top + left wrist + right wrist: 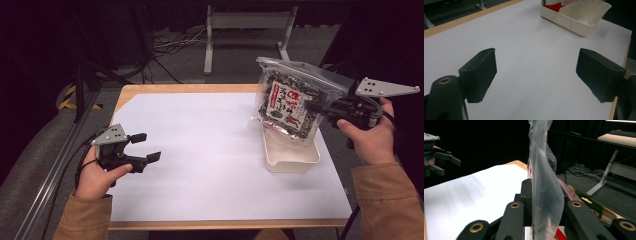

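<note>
A clear zip bag (295, 97) with a dark printed snack packet inside hangs upright above the cream tray (291, 159) at the table's right. My right gripper (312, 106) is shut on the bag's right edge; in the right gripper view the clear plastic (545, 192) stands pinched between the two black jaws. My left gripper (146, 146) stands open at the table's left, low over the white sheet, nothing between its fingers (480, 75). The left gripper view looks across the sheet to the tray (574, 21), with the bag's lower end in it.
A white sheet (200, 150) covers the wooden table (150, 90). Beyond the far edge are a metal stand's legs (245, 30) and cables on the floor. A rail runs along the left side (55, 165). The left gripper (439, 162) shows far off in the right gripper view.
</note>
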A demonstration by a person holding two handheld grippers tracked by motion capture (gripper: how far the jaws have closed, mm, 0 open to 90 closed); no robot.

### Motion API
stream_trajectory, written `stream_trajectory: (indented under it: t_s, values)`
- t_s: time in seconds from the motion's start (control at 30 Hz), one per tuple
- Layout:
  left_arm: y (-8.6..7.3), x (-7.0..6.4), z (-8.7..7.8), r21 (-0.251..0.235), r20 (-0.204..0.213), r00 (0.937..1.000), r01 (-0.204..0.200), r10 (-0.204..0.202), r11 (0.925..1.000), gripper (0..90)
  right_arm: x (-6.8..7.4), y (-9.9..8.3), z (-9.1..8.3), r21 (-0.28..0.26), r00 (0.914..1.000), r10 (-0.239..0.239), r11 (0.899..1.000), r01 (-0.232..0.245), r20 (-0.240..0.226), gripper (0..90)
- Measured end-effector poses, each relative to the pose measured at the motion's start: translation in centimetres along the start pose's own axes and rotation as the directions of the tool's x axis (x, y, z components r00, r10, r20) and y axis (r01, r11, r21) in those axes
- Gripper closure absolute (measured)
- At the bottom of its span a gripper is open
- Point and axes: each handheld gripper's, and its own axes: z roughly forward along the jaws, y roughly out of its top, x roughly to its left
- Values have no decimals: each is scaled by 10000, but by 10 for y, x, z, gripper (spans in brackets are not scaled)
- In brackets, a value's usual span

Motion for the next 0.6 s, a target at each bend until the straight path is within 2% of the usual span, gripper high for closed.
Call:
stream_trajectory:
  t_s: [0.03, 0.07, 0.1, 0.27, 0.53, 0.6]
  values:
    - [0, 0, 0, 0, 0, 10000, 0, 0, 10000, 176, 0, 0, 0, 0, 10000, 0, 10000, 0, 0, 760]
    - [0, 0, 0, 25, -20, 10000, -13, 13, 10000, 176, -3, -2, 0, -3, 9998, -24, 10000, 24, 212, 760]
    - [0, -1, 1, 49, 59, 9999, 125, -125, 9999, 176, -4, -2, -1, 13, 9995, -15, 10000, 14, 326, 760]
    - [0, 0, 3, 64, 53, 10000, 75, -75, 10000, 176, -7, -7, -1, 85, 9973, -147, 9999, 141, 719, 760]
    - [-1, 0, 3, 106, 62, 9999, 143, -143, 9998, 176, -8, -11, -1, 261, 9946, -248, 9994, 223, 1011, 759]
    - [-1, 1, 3, 98, 46, 10000, 46, -47, 9999, 176, -9, -13, -1, 281, 9945, -197, 9995, 169, 1030, 760]
